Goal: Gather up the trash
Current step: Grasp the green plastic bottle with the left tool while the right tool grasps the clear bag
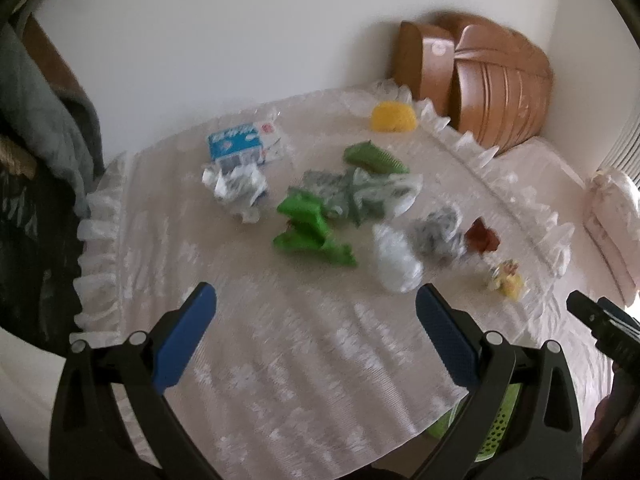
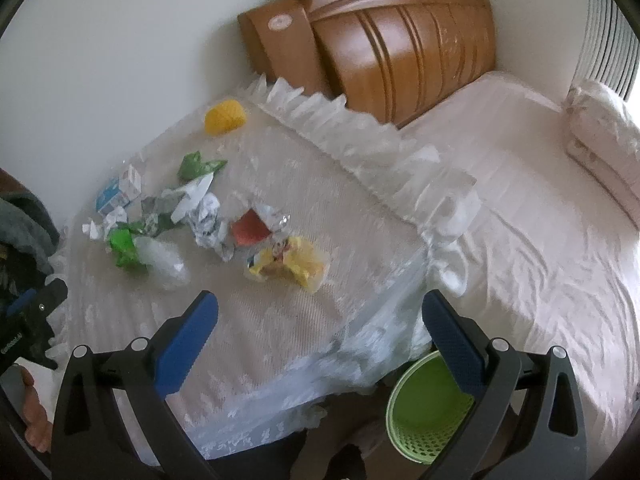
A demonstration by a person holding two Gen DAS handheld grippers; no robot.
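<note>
Trash lies scattered on a lace-covered table (image 1: 280,340): a blue and white carton (image 1: 240,146), crumpled white paper (image 1: 236,186), green wrappers (image 1: 308,226), a clear plastic wad (image 1: 396,258), a grey crumpled wad (image 1: 438,232), a red-brown wrapper (image 1: 482,238), a yellow snack wrapper (image 2: 290,262) and a yellow object (image 1: 394,116). A green mesh bin (image 2: 428,408) stands below the table's near edge. My left gripper (image 1: 316,300) is open and empty above the table's near part. My right gripper (image 2: 320,308) is open and empty, near the yellow wrapper.
A brown wooden headboard (image 2: 384,44) leans on the white wall behind the table. A bed with a pale sheet (image 2: 540,220) and a pillow (image 2: 604,128) lies to the right. Dark clothing (image 1: 36,120) hangs at the left.
</note>
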